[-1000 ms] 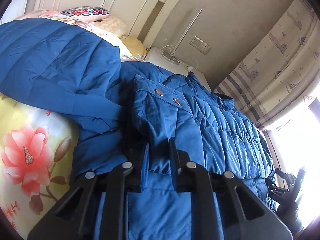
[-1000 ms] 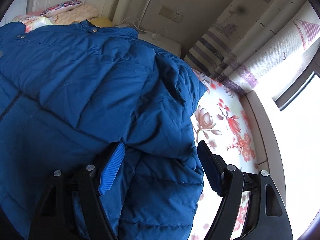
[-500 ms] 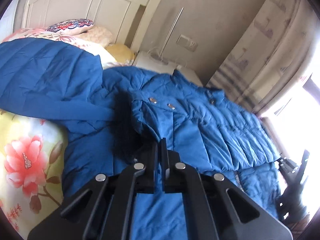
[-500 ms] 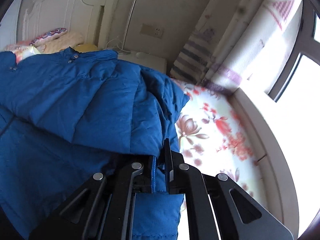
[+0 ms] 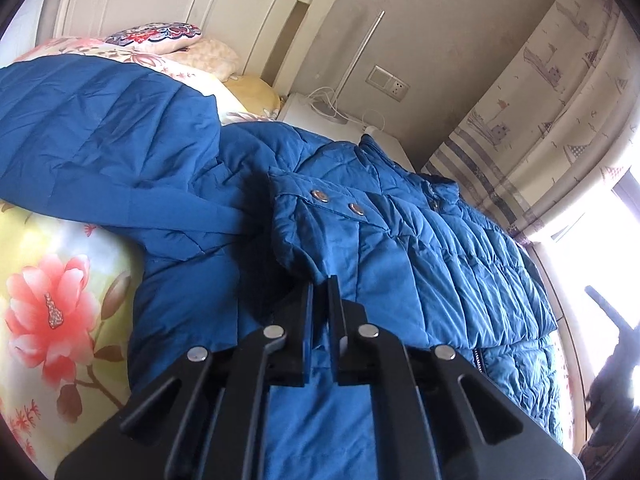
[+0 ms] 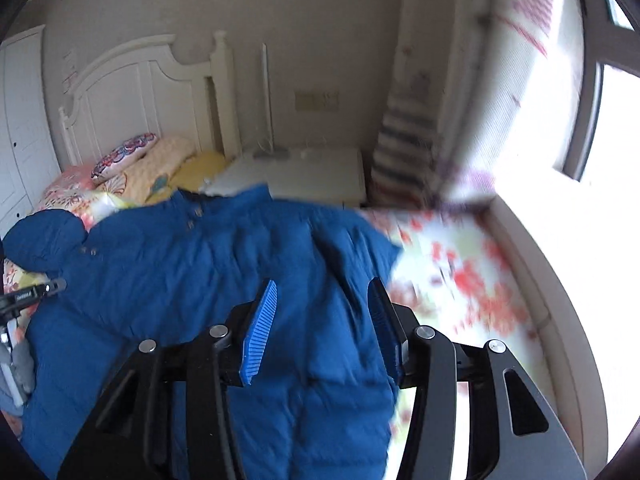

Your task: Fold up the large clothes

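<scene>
A large blue quilted jacket (image 5: 420, 248) lies spread on the floral bedspread (image 5: 52, 312); its hood (image 5: 100, 140) lies at the left and one sleeve with snap buttons is folded across the body. My left gripper (image 5: 320, 284) is shut on the jacket's fabric just below that folded sleeve's cuff. In the right wrist view the jacket (image 6: 200, 280) lies below my right gripper (image 6: 324, 288), which is open, empty and raised above the jacket's right edge. The view is motion-blurred.
A white headboard (image 6: 136, 92) and pillows (image 6: 128, 156) stand at the bed's far end, with a white nightstand (image 6: 312, 168) beside them. Patterned curtains (image 5: 540, 92) and a bright window (image 6: 608, 140) are on the right. The bed's right edge (image 6: 532, 280) runs along the window side.
My right gripper closed on the jacket's right edge, then opened, let it go and lifted away. My left gripper closed on the fabric and stays shut on it.
</scene>
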